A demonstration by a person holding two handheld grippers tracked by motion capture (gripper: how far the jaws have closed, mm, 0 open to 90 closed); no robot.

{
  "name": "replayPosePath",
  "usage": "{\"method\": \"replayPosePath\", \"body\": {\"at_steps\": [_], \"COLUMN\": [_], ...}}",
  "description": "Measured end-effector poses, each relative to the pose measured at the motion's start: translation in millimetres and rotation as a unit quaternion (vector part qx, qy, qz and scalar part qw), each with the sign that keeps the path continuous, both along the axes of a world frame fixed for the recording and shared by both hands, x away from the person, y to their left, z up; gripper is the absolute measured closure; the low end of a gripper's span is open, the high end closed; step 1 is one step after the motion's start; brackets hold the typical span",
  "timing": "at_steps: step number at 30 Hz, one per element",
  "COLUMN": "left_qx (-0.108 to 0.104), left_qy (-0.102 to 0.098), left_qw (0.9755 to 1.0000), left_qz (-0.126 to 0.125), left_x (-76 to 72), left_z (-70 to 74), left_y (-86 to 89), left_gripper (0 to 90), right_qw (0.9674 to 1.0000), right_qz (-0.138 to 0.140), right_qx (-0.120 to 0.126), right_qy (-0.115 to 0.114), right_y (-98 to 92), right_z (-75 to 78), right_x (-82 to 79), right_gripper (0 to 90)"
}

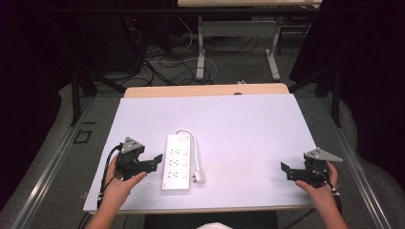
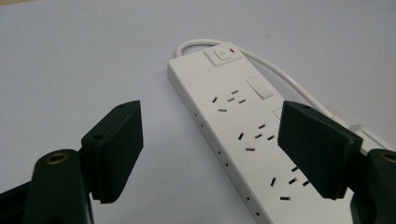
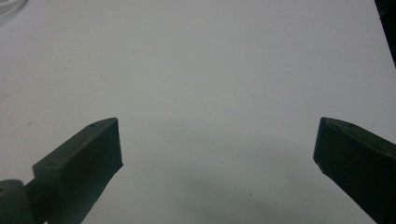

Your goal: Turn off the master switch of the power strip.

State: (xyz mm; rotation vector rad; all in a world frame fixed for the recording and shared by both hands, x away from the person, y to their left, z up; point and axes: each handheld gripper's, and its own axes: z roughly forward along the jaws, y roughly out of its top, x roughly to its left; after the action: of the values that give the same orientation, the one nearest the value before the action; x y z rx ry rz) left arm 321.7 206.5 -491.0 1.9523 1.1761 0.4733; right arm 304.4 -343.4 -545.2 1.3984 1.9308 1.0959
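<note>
1. Two grippers sit over the pale surface (image 1: pixel 248 124) in the high view, one at each near corner, each held in a person's hand that comes in from the bottom edge.
2. We see the left gripper (image 1: pixel 155 161) just beside the white power strip (image 1: pixel 179 162), its jaws pointing toward the strip's left long side. In the left gripper view the jaws stand well apart with bare surface and the strip beyond them – no pad presses on anything.
3. The power strip lies flat on the surface, left of centre and toward the near edge, its long axis running away from the person. Its top face shows three groups of sockets, small rocker switches beside them, and a main switch (image 2: pixel 223 55) with a red mark at the far end.
4. A white cord (image 1: pixel 190 143) leaves that far end, loops round, and runs back along the strip's right side to a white plug (image 1: pixel 199 177) lying on the surface just beside the strip's near end.
5. We find the right gripper (image 1: pixel 285 170) well apart from the strip, near the right edge of the surface. In the right gripper view its jaws are spread wide over bare surface – nothing lies between them.
6. Beyond the far edge of the surface we see a floor with loose cables (image 1: pixel 167 67) and the legs of another table (image 1: pixel 200 52).
</note>
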Motion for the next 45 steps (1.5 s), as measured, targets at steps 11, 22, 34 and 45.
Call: {"method": "replayPosePath", "body": {"at_steps": [11, 22, 34, 45], "left_qx": [0.0, -0.009, -0.018, -0.018], "left_qy": [-0.003, -0.019, -0.013, -0.013], "left_qw": [1.0, 0.9996, 0.9997, 0.9997], "left_qz": [0.005, 0.019, 0.014, 0.014], "left_x": [8.2, 17.6, 30.4, 43.1], "left_z": [5.4, 20.5, 36.1, 46.0], "left_y": [-3.3, -7.7, -16.2, -24.9], "left_gripper": [22.8, 22.8, 23.5, 23.9], "right_qw": [1.0, 1.0, 1.0, 1.0], "right_qz": [0.001, -0.007, -0.001, -0.001], "right_qx": [-0.001, 0.004, 0.003, 0.004], "right_qy": [0.0, -0.002, 0.0, 0.0], "right_y": [-0.3, 0.1, -1.8, -1.6], "right_z": [-0.2, -1.0, -0.5, -0.6], "right_x": [0.4, 0.8, 0.8, 0.8], "right_gripper": [1.0, 1.0, 1.3, 1.4]}}
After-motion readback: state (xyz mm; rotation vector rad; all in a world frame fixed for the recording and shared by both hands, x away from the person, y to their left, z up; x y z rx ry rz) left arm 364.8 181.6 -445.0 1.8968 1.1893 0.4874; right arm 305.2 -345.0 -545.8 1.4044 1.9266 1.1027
